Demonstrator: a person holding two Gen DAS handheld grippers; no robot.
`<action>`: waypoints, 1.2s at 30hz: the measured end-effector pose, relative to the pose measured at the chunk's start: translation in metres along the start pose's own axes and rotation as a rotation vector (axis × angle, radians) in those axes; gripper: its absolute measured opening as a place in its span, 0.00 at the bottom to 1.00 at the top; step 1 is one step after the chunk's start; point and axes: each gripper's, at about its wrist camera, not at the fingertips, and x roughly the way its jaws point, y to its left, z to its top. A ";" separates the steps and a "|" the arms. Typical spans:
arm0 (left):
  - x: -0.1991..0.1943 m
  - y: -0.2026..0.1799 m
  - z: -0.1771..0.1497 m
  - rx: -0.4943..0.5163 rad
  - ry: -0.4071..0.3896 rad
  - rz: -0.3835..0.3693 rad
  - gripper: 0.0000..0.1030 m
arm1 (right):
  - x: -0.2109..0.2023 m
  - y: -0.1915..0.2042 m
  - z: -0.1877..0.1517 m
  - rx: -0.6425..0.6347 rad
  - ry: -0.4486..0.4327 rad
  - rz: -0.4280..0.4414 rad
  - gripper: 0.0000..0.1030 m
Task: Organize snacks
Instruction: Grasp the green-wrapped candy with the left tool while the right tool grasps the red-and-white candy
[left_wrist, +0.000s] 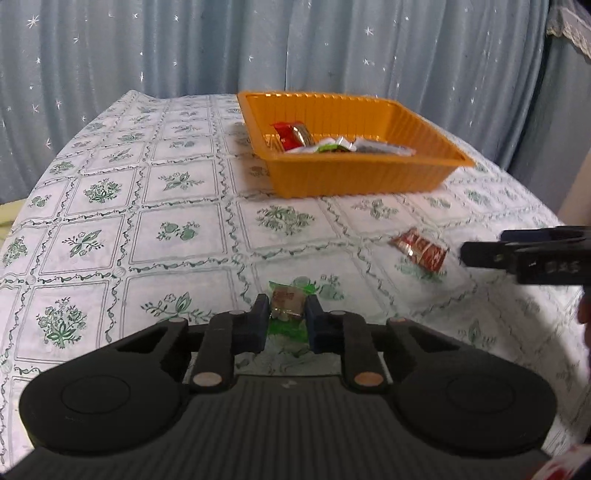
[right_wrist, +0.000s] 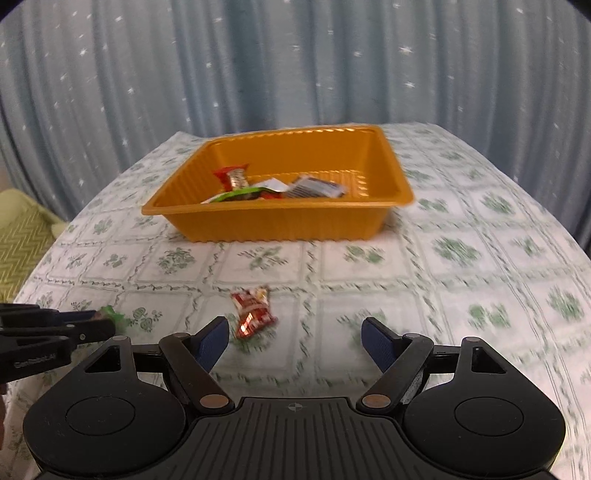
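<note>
My left gripper (left_wrist: 286, 308) is shut on a green-wrapped snack (left_wrist: 288, 301), low over the tablecloth; it also shows at the left of the right wrist view (right_wrist: 107, 315). My right gripper (right_wrist: 293, 332) is open and empty, just above the cloth. A red snack packet (right_wrist: 253, 308) lies on the cloth just ahead of its left finger; it also shows in the left wrist view (left_wrist: 421, 249). An orange tray (right_wrist: 280, 221) at the back of the table holds several wrapped snacks (right_wrist: 266, 186); the tray also shows in the left wrist view (left_wrist: 354, 177).
The table is covered by a white cloth with green flower tiles (left_wrist: 166, 236). A blue starred curtain (right_wrist: 258, 66) hangs close behind it. A yellow-green cushion (right_wrist: 22, 229) lies off the table's left edge.
</note>
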 end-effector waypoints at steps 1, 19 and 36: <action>0.000 -0.001 0.001 -0.006 -0.002 -0.002 0.18 | 0.004 0.002 0.002 -0.015 0.001 0.001 0.77; 0.006 -0.006 0.003 -0.050 -0.001 -0.042 0.18 | 0.052 0.026 -0.001 -0.191 0.021 0.034 0.34; 0.000 -0.019 0.012 -0.045 -0.024 -0.054 0.18 | 0.029 0.019 -0.009 -0.135 -0.022 0.003 0.23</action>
